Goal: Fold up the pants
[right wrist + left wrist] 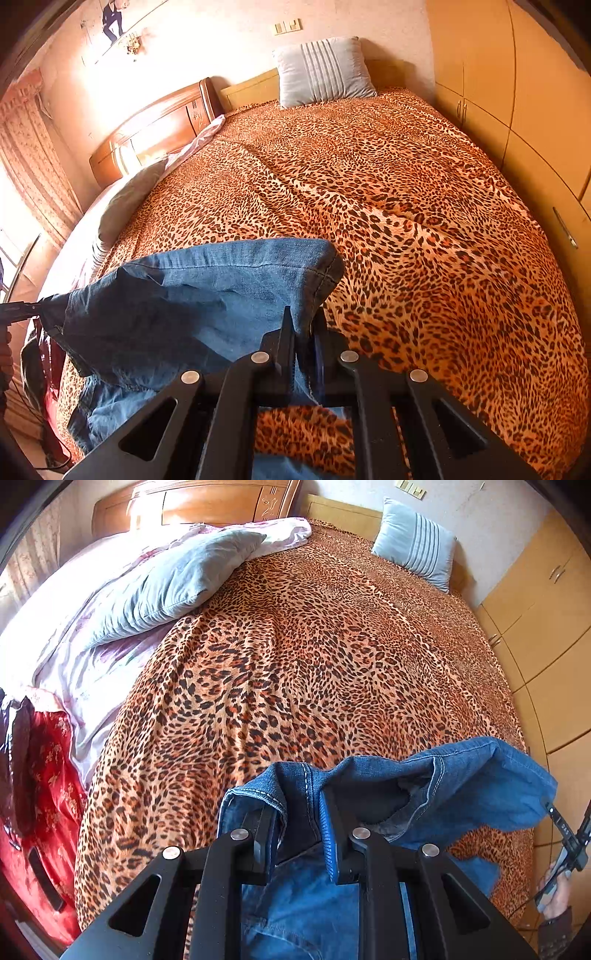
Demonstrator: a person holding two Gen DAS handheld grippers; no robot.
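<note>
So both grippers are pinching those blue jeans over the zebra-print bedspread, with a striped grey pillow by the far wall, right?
Nearly. The bedspread is leopard-print, not zebra, as the right wrist view shows plainly. The rest holds: the left gripper and the right gripper each pinch the blue jeans, and the striped grey pillow sits by the far wall.

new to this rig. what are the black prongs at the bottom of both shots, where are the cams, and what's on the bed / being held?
No robot arm: a person carries a handheld two-finger gripper in each hand, and each carries a fisheye camera looking along its fingers. The prongs are those fingers. One picture comes from the left gripper, the other from the right gripper. Both are shut on the blue jeans, holding one edge up over a bed with a leopard-print cover. Grey pillows lie farther back.
</note>
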